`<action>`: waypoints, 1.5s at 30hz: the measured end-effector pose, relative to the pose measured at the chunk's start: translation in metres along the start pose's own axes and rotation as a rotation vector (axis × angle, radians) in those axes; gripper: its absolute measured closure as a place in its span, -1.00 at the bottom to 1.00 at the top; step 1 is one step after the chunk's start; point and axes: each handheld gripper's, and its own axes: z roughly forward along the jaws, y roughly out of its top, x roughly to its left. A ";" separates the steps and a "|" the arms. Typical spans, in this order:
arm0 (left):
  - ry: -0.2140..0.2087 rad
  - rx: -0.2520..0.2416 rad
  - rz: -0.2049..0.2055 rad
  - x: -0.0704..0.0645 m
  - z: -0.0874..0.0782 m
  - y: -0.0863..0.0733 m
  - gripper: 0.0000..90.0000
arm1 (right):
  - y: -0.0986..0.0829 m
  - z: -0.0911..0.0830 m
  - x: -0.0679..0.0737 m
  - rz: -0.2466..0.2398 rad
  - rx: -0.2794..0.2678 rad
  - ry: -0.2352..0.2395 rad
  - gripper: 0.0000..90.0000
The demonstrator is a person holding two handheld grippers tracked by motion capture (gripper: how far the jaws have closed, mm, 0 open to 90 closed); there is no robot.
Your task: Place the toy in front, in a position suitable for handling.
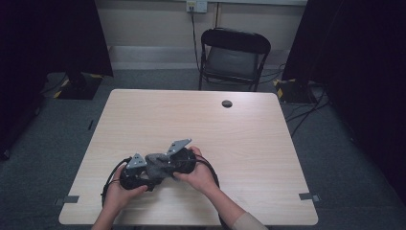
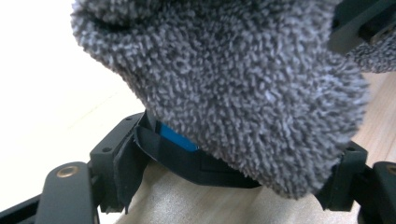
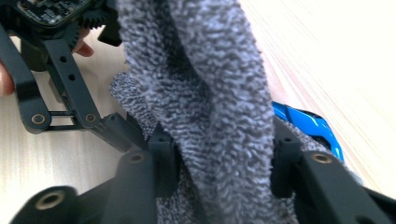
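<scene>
A grey fuzzy cloth (image 1: 155,164) hangs between my two grippers near the table's front edge. My right gripper (image 1: 166,165) is shut on a fold of the cloth (image 3: 210,70), which stands pinched between its jaws (image 3: 222,154). My left gripper (image 1: 147,172) faces it from the left. Its jaws stand wide apart, and the bulk of the cloth (image 2: 233,84) fills the gap and hides the tips (image 2: 233,156). A shiny blue object (image 3: 308,123) lies partly under the cloth, and I also see this blue object (image 2: 177,138) low between the left jaws. What it is I cannot tell.
The light wooden table (image 1: 215,129) has a round cable hole (image 1: 227,103) near its far edge. A black folding chair (image 1: 234,52) stands behind the table. Black cables trail from both grippers toward the front edge. Dark curtains flank the room.
</scene>
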 end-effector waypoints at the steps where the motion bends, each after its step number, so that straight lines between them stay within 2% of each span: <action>1: 0.000 0.001 0.007 0.000 0.000 0.000 -0.49 | -0.001 0.001 -0.001 0.000 -0.003 -0.007 0.16; 3: -0.004 0.002 0.012 0.000 0.001 0.001 -0.49 | -0.003 0.002 -0.002 0.003 0.001 -0.005 0.22; 6: 0.001 0.004 0.019 -0.001 0.002 0.002 -0.48 | -0.005 0.001 -0.003 0.009 0.007 0.001 0.50; 8: 0.010 0.007 0.035 -0.002 0.003 0.004 -0.48 | -0.007 -0.001 -0.004 0.013 0.014 -0.007 0.59; 11: 0.014 0.000 0.031 -0.003 0.005 0.005 -0.47 | -0.011 -0.004 -0.006 0.024 0.018 -0.025 0.69; 15: 0.011 -0.004 0.032 -0.002 0.005 0.005 -0.47 | -0.016 -0.010 -0.013 0.073 0.013 -0.053 0.74; 20: 0.009 -0.004 0.032 -0.002 0.005 0.005 -0.47 | -0.025 -0.020 -0.030 0.142 0.031 -0.092 0.75; 26: 0.008 -0.006 0.029 -0.002 0.005 0.005 -0.47 | -0.038 -0.028 -0.048 0.182 0.076 -0.164 0.75; 30: 0.008 -0.002 0.031 -0.002 0.005 0.005 -0.47 | -0.048 -0.035 -0.056 0.214 0.069 -0.175 0.75; 33: 0.010 -0.004 0.030 -0.002 0.005 0.005 -0.47 | -0.044 -0.041 -0.051 0.203 0.040 -0.155 0.75; 38: 0.010 -0.006 0.026 -0.002 0.005 0.005 -0.47 | -0.018 -0.042 -0.029 0.139 -0.015 -0.093 0.75; 40: 0.011 -0.013 0.024 -0.002 0.005 0.004 -0.47 | -0.008 -0.035 -0.021 0.118 -0.018 -0.063 0.75; 42: 0.012 -0.018 0.022 -0.002 0.005 0.003 -0.47 | -0.001 -0.024 -0.013 0.090 0.012 -0.051 0.74; 45: 0.012 -0.021 0.020 -0.002 0.005 0.003 -0.47 | 0.003 -0.005 -0.004 0.084 0.017 -0.008 0.73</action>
